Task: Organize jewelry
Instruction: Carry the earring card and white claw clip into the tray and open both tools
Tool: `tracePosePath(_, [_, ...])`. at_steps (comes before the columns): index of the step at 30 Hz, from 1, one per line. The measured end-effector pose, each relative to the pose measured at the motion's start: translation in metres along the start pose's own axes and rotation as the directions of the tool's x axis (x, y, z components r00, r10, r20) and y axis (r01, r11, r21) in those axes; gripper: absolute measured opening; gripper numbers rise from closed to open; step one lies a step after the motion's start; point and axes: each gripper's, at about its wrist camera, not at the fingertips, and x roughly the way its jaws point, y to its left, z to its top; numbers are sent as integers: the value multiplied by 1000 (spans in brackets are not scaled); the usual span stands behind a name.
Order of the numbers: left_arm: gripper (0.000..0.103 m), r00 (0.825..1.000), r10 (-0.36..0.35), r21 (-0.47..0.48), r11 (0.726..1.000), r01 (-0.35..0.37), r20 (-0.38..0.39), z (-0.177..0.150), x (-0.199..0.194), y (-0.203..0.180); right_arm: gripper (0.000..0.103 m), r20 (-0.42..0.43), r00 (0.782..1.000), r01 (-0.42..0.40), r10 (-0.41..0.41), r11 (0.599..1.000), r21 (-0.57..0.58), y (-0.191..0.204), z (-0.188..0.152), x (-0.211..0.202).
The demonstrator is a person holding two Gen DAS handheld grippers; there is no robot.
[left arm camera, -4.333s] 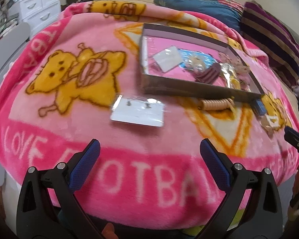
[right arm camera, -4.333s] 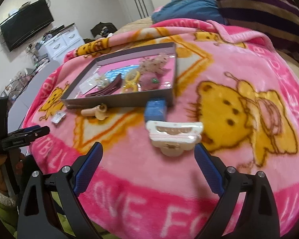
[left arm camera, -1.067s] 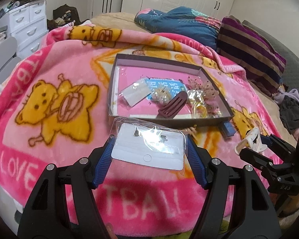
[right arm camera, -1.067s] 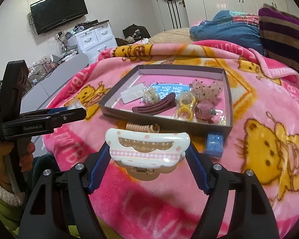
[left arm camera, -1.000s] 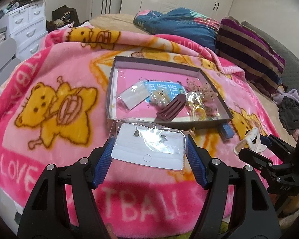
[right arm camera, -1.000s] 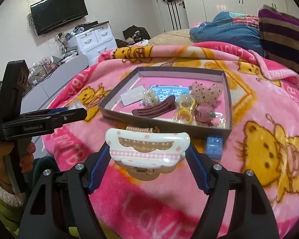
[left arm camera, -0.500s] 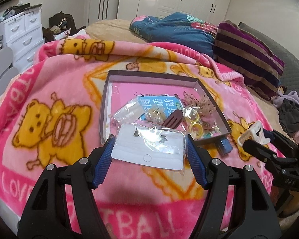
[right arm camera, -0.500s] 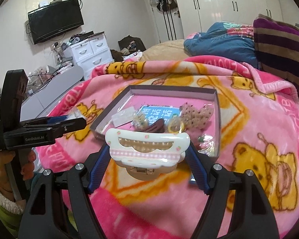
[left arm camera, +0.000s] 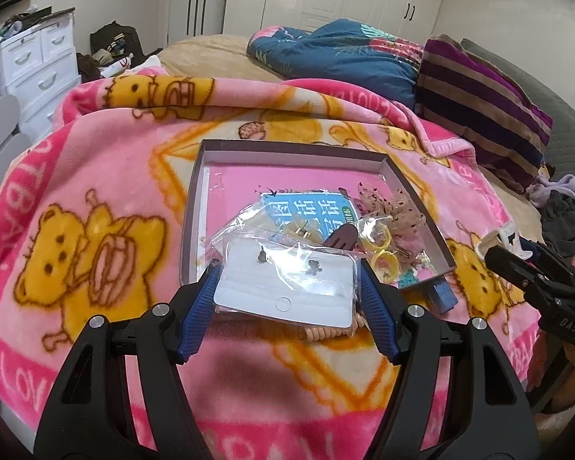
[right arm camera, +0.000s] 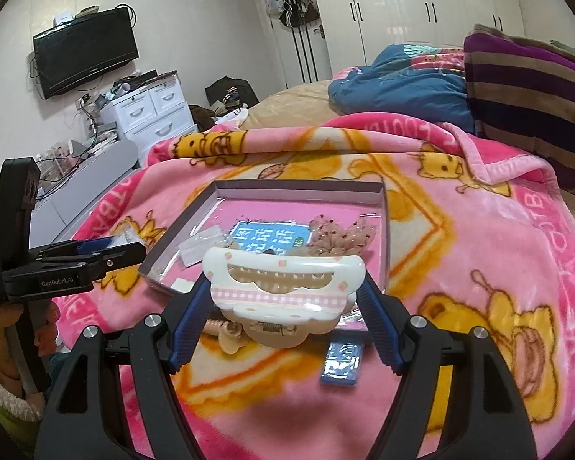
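Both grippers loaded and poised above the near edge of the shallow box point(left arm camera: 293, 148), which lies on the pink bear-print blanket point(left arm camera: 107, 176) spread over the bed. Left gripper point(left arm camera: 287, 287): jaws set fairly wide, blue pads pressing on the two short edges of a white earring card in a clear sleeve point(left arm camera: 285, 287), held flat and face-up, probably so that the studs stay on top and the card can be laid down rather than dropped on edge. Right gripper point(right arm camera: 285, 287): jaws wider yet, clamped on the two ends of a cream hair claw clip point(right arm camera: 283, 283) with pink trim, teeth toward the camera and spring hinge hanging below; gripped across its length, presumably to keep the clip from springing open. Already in the box: a blue printed card point(left arm camera: 306, 207), a dark hair clip point(left arm camera: 341, 235) partly hidden behind the earring card, yellow rings point(left arm camera: 383, 260), a beige speckled bow point(left arm camera: 398, 211) and another clear packet point(right arm camera: 201, 247), all crowded toward the near and right side, with bare pink floor toward the far left corner, the likeliest room for a flat card. Outside the box, on the blanket just before its near wall: a peach coiled hair tie point(right arm camera: 226, 331) and a small blue box point(right arm camera: 343, 360), not yet collected. Judged stage: carrying two items in together, release yet to come. Main risk: the slippery sleeve sliding between the pads.
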Motion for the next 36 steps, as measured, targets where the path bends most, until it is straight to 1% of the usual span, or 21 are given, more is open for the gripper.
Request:
tracePosePath(13, [61, 1000, 15, -16, 1000, -15, -20, 11, 25, 7, 73, -16, 999, 34, -34, 999, 20, -15, 10, 20])
tracePosePath(23, [61, 998, 36, -36, 999, -38, -49, 14, 49, 16, 73, -25, 998, 62, -62, 998, -14, -18, 26, 42])
tracePosePath(32, [61, 997, 44, -55, 997, -48, -62, 15, 64, 25, 73, -84, 994, 68, -69, 997, -23, -19, 28, 81])
tracePosePath(36, [64, 996, 45, -55, 997, -49, -74, 13, 68, 26, 73, -118, 991, 65, -66, 998, -10, -21, 23, 95])
